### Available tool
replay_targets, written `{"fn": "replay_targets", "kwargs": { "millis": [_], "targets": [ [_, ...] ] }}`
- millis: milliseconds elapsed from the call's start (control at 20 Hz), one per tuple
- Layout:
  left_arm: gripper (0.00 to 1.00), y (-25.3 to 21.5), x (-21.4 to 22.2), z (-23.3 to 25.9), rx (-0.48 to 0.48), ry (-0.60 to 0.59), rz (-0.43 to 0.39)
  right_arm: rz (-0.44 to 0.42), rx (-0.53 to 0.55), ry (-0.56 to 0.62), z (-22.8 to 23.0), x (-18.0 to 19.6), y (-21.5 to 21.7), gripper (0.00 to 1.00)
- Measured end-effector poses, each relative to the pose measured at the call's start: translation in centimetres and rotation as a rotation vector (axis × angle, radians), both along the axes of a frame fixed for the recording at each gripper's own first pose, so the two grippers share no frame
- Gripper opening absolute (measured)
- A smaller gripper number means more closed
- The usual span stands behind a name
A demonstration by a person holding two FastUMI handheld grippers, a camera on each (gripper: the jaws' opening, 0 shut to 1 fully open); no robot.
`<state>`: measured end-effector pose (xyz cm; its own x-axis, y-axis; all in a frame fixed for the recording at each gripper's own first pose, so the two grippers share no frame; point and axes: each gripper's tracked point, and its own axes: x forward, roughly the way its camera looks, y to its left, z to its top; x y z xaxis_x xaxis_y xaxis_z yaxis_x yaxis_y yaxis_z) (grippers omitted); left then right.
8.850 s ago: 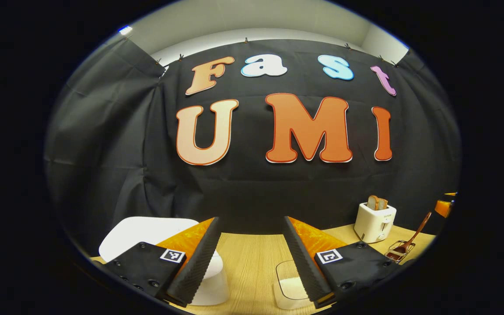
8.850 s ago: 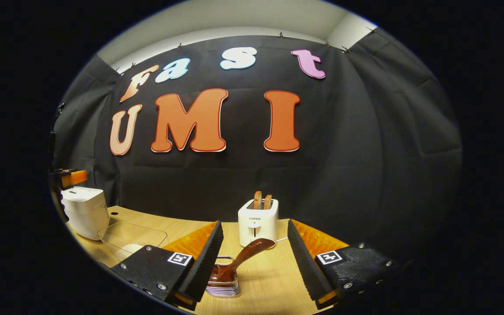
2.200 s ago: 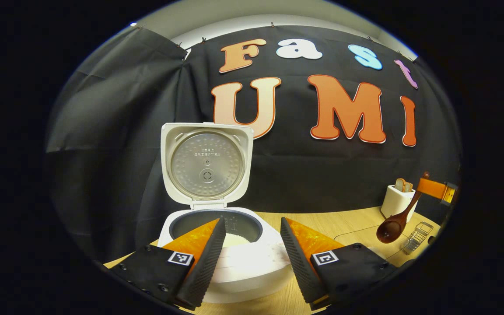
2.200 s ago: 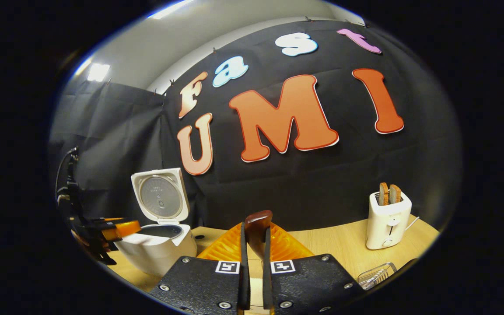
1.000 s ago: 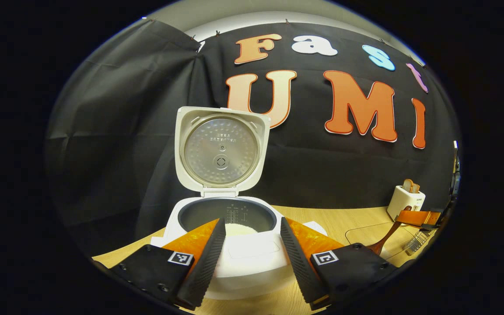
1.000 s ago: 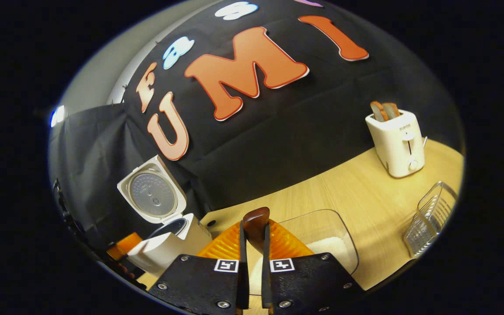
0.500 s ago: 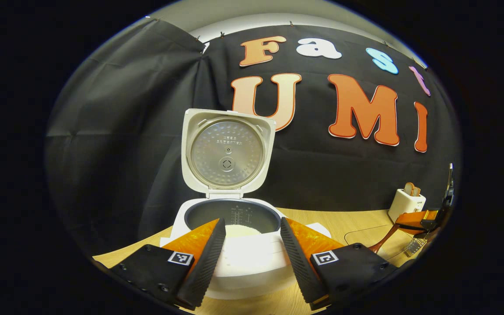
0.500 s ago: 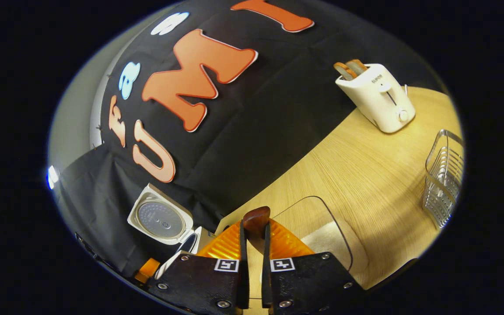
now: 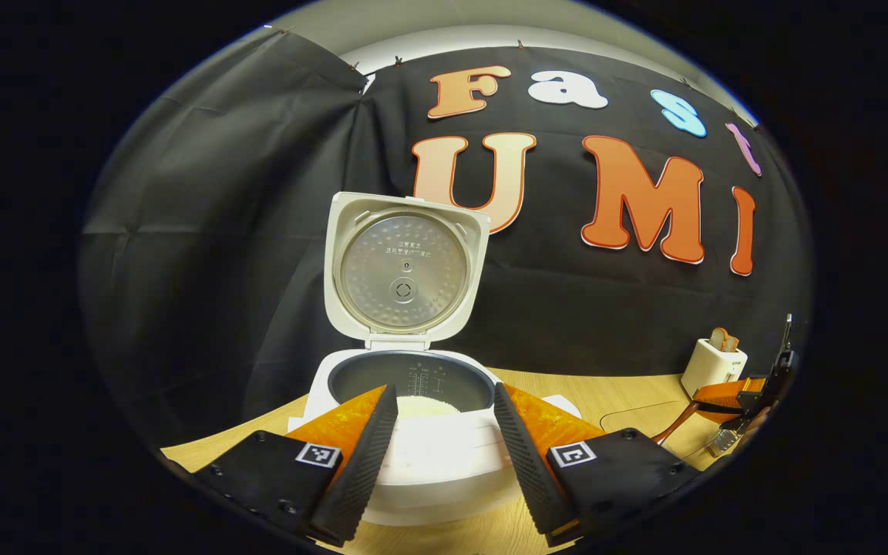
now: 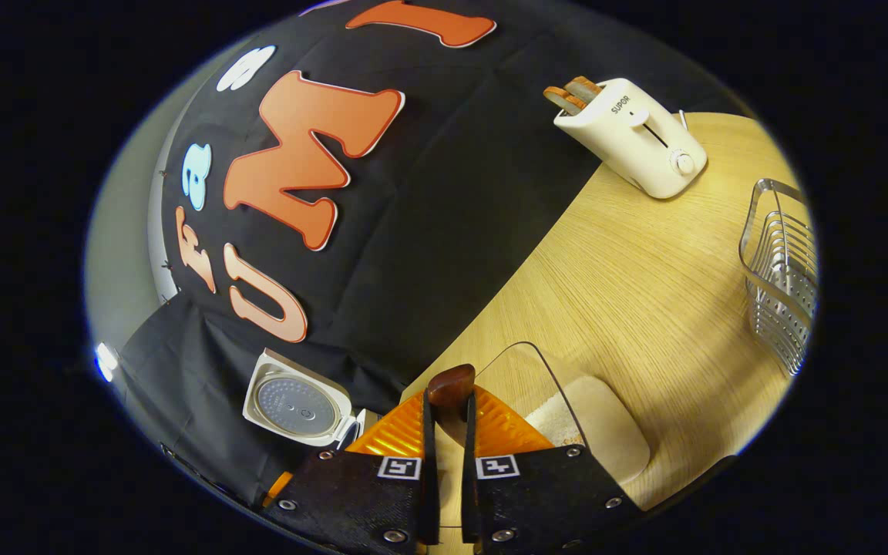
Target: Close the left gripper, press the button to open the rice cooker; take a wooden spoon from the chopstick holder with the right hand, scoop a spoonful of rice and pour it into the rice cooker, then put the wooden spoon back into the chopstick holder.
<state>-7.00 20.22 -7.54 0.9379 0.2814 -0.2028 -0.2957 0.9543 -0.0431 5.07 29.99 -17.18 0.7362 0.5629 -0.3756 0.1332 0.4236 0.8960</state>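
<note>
The right gripper (image 10: 444,432) pinches the dark wooden spoon (image 10: 450,389) by its handle and has rolled steeply over the clear plastic rice container (image 10: 590,432) within the last second, so scooping looks underway. Left of that container stands the white rice cooker (image 9: 413,432), lid up, behind the spread, empty left gripper (image 9: 444,455).

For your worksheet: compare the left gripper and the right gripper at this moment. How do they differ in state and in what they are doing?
The left gripper is open and holds nothing; the right gripper is shut on the wooden spoon. The left gripper faces the open rice cooker and sits level; the right gripper is tilted over the clear rice container. Both hang above the wooden table.
</note>
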Motion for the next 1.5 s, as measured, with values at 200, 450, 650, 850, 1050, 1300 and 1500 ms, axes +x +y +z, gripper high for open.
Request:
{"fn": "replay_targets", "kwargs": {
  "millis": [200,450,650,850,1050,1300,1500],
  "targets": [
    [0.83,0.0,-0.1,0.5,-0.016,-0.021,0.000,0.004,0.034,0.013,0.4,-0.3,0.3,0.11],
    [0.82,0.1,-0.6,0.7,-0.003,-0.019,0.010,-0.018,0.144,0.080,0.1,-0.5,0.4,0.12],
    [0.82,0.3,-0.7,0.9,0.007,-0.022,0.015,-0.039,0.178,0.084,0.9,-0.3,-0.6,0.12],
    [0.83,0.9,-0.7,0.3,0.007,0.000,0.024,-0.082,0.203,0.078,1.7,0.4,-2.4,0.12],
    [0.83,1.4,-0.7,0.2,-0.002,0.011,0.053,-0.137,0.253,0.084,2.1,1.3,-4.6,0.12],
    [0.83,2.3,-1.0,0.1,0.007,0.028,0.096,-0.173,0.299,0.095,2.4,1.9,-6.4,0.11],
    [0.83,2.5,-1.2,0.5,0.031,0.033,0.117,-0.203,0.328,0.079,3.4,2.8,-7.1,0.11]
  ]
}}
